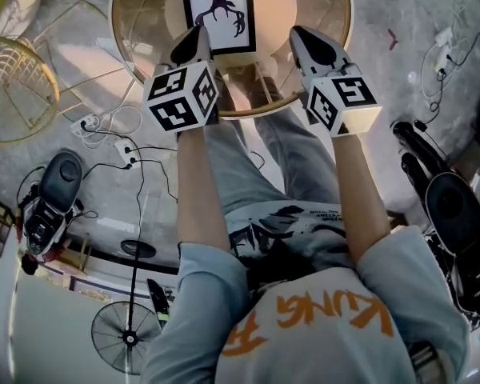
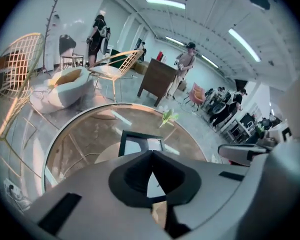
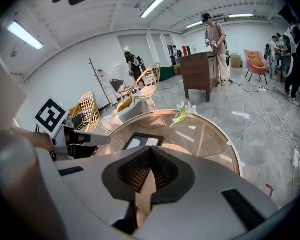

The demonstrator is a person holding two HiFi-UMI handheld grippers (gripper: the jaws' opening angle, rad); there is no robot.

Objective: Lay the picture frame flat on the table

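The picture frame [image 1: 218, 14], black-edged with a dark branching print on white, lies flat on the round glass table [image 1: 336, 30]. It also shows past the jaws in the left gripper view [image 2: 140, 143] and the right gripper view [image 3: 142, 140]. My left gripper [image 1: 194, 42] hovers over the table's near edge just left of the frame, jaws shut and empty [image 2: 151, 154]. My right gripper [image 1: 308, 45] hangs level with it to the frame's right, jaws also shut with nothing between them [image 3: 151, 149]. Neither gripper touches the frame.
A white flower sprig [image 3: 184, 112] lies on the table's far side. A gold wire chair [image 1: 16, 86], a power strip with cables [image 1: 104, 126] and a floor fan [image 1: 128, 338] stand around the table. A wooden desk [image 3: 200, 71] and several people are further off.
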